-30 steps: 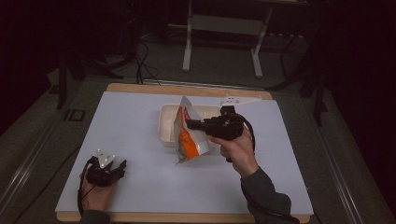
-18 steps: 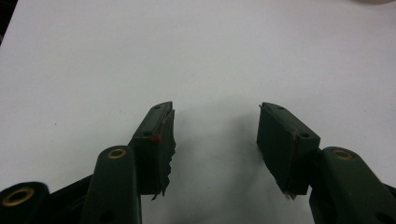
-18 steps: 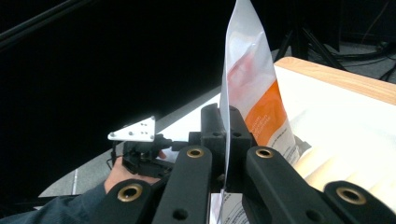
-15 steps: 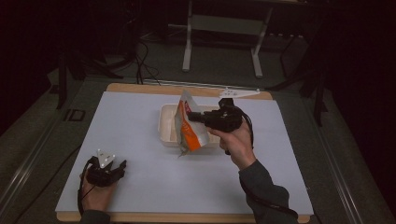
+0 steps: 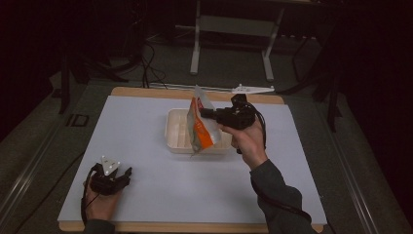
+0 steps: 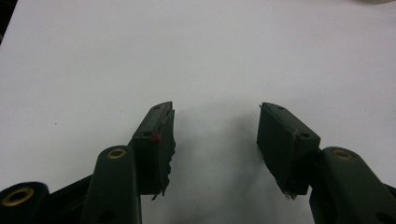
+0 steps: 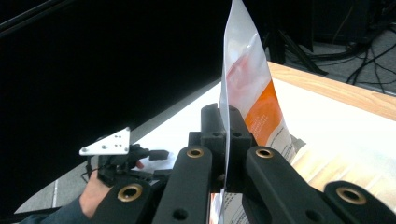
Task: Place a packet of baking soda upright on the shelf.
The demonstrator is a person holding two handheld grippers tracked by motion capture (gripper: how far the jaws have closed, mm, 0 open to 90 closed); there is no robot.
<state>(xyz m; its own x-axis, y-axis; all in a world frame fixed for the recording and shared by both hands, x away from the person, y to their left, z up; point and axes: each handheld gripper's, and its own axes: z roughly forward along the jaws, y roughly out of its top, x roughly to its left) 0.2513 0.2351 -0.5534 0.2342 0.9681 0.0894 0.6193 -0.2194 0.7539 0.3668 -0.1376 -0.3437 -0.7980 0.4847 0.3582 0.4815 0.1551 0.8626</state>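
Pouch [image 5: 202, 126], orange and white, held upright over white tray [image 5: 176, 141] at table centre. Left gripper [image 5: 113, 178] rests near front-left table edge, jaws wide apart, empty. Right gripper [image 5: 207, 114] clamps pouch's edge.

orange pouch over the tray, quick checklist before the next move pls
1. Right gripper shut on the orange pouch: ok, the film is pinched between both jaws.
2. Pouch lifted off the table: ok, it hangs upright.
3. Pouch over the white tray: ok, its lower end hangs at the tray.
4. Pouch's lower edge clear of the tray rim: cannot tell.
5. Left gripper out of the way: ok, open, at the near left of the table.
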